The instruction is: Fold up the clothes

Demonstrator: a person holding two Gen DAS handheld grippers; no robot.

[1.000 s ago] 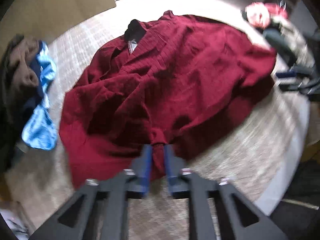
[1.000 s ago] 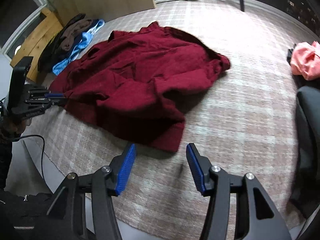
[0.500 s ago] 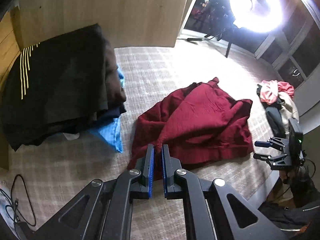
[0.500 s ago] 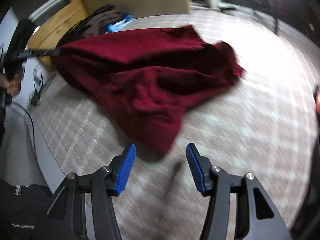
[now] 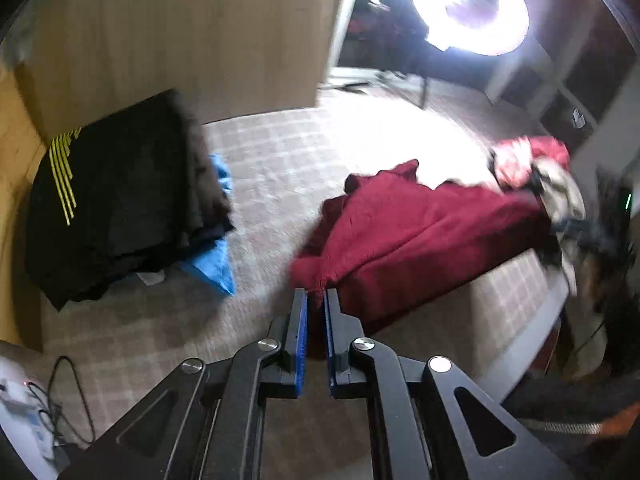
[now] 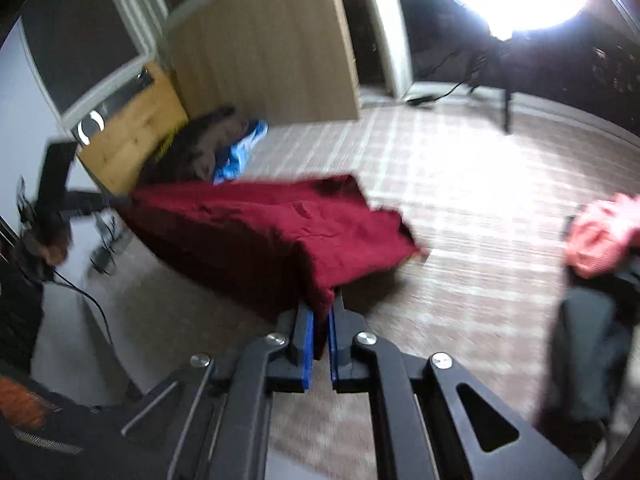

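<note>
Nearest in the left wrist view, the left gripper [image 5: 315, 300] has its blue pads pressed onto a corner of the dark red sweater [image 5: 420, 224], pinching the knit between them. From that corner the sweater stretches away to the right, lifted at the near edge with shadow beneath it, its far part lying on the checked carpet [image 5: 280, 160]. In the right wrist view the right gripper [image 6: 321, 312] is likewise clamped on another corner of the sweater [image 6: 272, 228], the fabric caught between its blue pads. The garment hangs taut between the two grips, and across it the left gripper [image 6: 80, 200] shows at the far left edge, blurred.

Left of the sweater in the left view sits a stack of folded dark clothes [image 5: 120, 200], the top piece black with yellow stripes [image 5: 62, 176], and a blue garment [image 5: 216, 256] sticks out from under the stack. A black cable [image 5: 72, 396] lies on the floor at lower left. To the right, beyond the sweater, a loose heap holds a pink garment [image 5: 516, 156]; the same pink garment [image 6: 600, 236] appears at the right edge of the right view above a dark grey one [image 6: 588, 352].

Farther back stands a light wooden panel [image 5: 180, 40], and behind it a bright ring light [image 5: 476, 4] washes out the upper right.
</note>
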